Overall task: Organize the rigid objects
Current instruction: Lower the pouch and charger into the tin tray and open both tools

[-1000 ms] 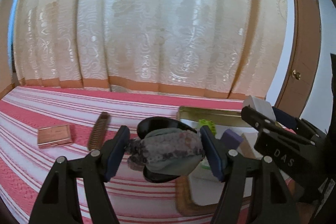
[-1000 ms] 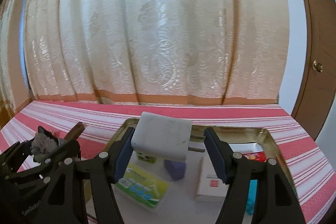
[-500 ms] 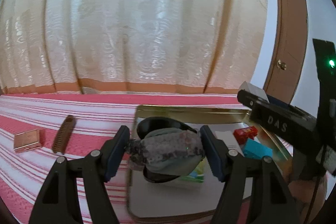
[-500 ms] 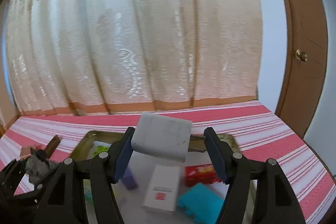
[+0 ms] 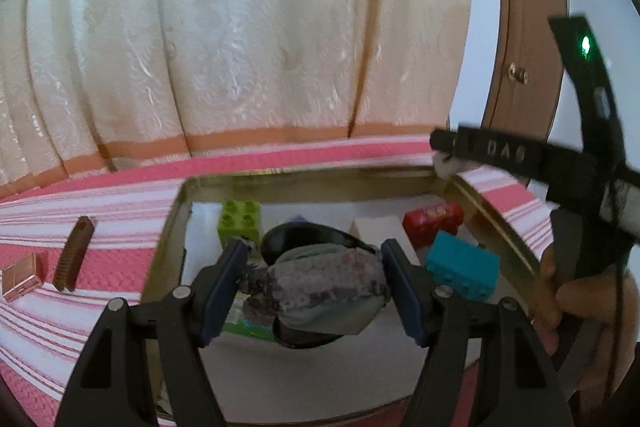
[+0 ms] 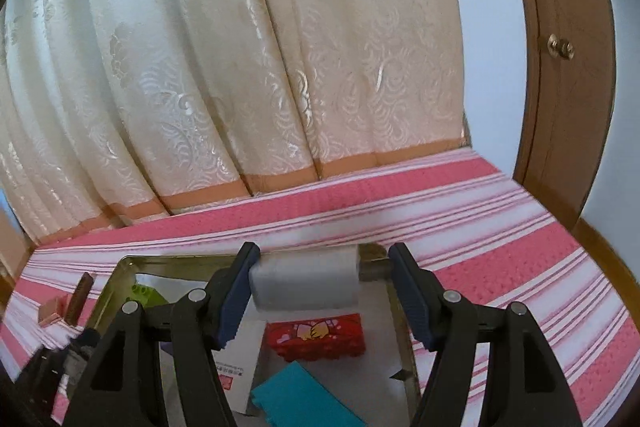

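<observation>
1. Looking along my left tongs (image 5: 314, 291), I have them clamped on a black hair clip (image 5: 316, 239) wrapped in grey patterned cloth, hanging over the gold tray (image 5: 168, 239). The cloth is soft and light, so I judge the pads should squeeze the hard clip beneath it. The green block (image 5: 240, 217) sits at 11 o'clock from the clip, the teal block (image 5: 462, 269) at 3. On the black bar of my other tool I read "DAS".

2. Looking along my right tongs (image 6: 320, 287), I have them clamped on a white charger (image 6: 304, 283) over the tray's far rim. It looks stiff, smooth and slippery; its flat sides suit the grip. The red box (image 6: 316, 341) at 6 o'clock bears a cartoon; its writing is unreadable.
</observation>
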A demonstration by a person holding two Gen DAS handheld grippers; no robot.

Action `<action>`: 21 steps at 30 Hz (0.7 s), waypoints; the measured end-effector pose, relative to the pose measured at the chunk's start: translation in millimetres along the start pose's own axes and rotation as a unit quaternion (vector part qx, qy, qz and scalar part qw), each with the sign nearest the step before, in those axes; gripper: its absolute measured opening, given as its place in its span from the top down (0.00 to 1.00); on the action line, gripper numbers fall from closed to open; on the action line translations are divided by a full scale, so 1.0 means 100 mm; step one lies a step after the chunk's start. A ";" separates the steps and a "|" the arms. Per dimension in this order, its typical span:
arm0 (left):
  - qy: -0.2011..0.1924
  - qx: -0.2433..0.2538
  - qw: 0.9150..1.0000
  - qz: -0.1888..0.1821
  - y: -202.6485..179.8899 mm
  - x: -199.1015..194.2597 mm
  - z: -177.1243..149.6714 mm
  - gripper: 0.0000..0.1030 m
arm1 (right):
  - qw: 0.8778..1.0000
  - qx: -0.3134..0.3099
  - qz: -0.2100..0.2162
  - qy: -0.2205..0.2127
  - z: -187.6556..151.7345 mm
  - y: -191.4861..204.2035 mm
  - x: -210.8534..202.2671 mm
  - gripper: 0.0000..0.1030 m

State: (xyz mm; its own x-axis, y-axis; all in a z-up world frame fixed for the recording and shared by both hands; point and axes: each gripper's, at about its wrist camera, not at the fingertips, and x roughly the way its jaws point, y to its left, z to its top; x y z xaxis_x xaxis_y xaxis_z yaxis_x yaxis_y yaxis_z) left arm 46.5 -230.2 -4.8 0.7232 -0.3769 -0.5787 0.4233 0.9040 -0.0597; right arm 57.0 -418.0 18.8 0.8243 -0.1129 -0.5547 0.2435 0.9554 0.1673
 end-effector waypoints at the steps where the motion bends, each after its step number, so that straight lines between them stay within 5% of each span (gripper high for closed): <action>1: 0.009 -0.002 1.000 0.000 0.00 0.03 0.00 0.33 | 1.000 -0.002 -0.001 0.004 0.00 0.01 0.02 0.33; 17: 0.057 0.014 0.998 0.000 -0.08 0.22 -0.09 0.29 | 0.995 -0.084 0.023 0.043 -0.09 0.41 0.12 0.33; 21: 0.047 0.003 0.999 0.001 -0.05 0.18 -0.08 0.02 | 0.996 -0.067 0.040 0.035 -0.07 0.36 0.11 0.25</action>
State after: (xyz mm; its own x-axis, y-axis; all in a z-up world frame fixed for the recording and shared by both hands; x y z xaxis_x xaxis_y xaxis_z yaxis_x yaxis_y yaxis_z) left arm 53.1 -240.0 -21.7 0.6695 -0.3545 -0.6527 0.4251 0.9035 -0.0546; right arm 71.0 -382.5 13.4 0.8000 -0.0199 -0.5997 0.1033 0.9891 0.1051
